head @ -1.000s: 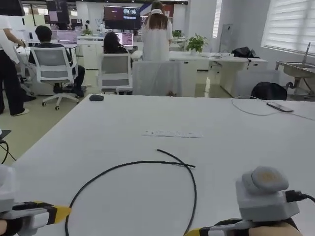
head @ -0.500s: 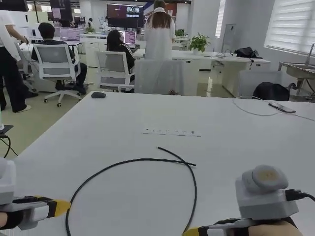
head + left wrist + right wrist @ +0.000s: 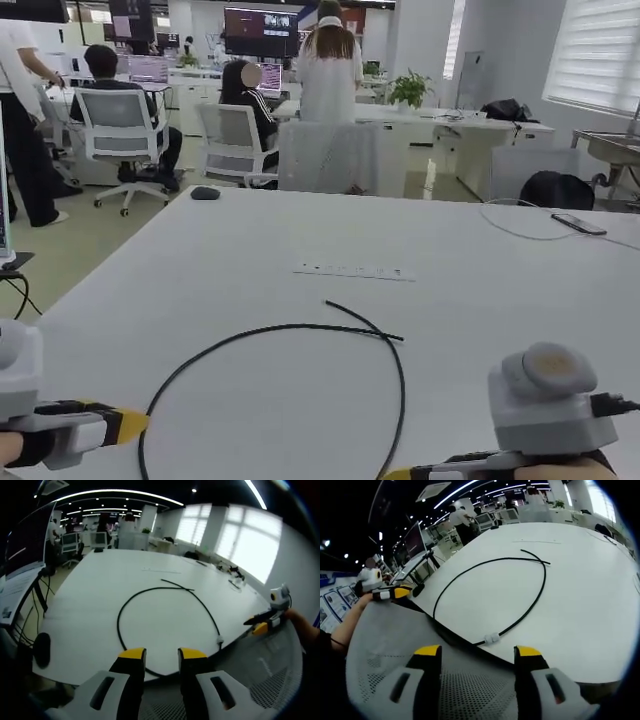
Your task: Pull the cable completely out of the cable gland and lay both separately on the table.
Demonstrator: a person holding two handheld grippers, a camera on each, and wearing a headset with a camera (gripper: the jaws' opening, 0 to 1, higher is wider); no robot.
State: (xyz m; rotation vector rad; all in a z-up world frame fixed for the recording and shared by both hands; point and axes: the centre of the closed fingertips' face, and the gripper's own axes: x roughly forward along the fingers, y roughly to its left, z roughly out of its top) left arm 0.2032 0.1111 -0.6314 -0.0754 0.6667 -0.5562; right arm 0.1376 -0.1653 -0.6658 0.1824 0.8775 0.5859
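Not yet begun, by the look of it: no grip so far on the black cable (image 3: 270, 328), sprawled in one wide, slack loop across the white surface (image 3: 300, 230), its two far ends crossing just short of a pale strip label (image 3: 350, 270). Threaded on the near run of that loop, close to the surface's near edge, a small white cable gland (image 3: 491, 638), not pulled off, so nothing lying separately yet.

For the left hand-held gripper (image 3: 162, 655): poised off the near edge, yellow-tipped jaws parted only narrowly, gripping nothing. For the right hand-held gripper (image 3: 477, 652): also off the near edge, above grey mesh (image 3: 460, 685), perhaps a chair back, jaws spread wide and empty, aimed almost straight at the gland. Probably lined up that way for taking the gland, leaving the cable to the left side. Kept well apart, one to each side of the loop, presumably for approaching from opposite directions and pulling against each other.

Next, in all likelihood: close the right jaws on the gland, pinch the cable just beside it with the left, then draw apart along the cable's line until clear of its end. Worth watching for a long tail dragging over the surface and snagging at the crossing, and for a small, light gland slipping or twisting in wide jaws.
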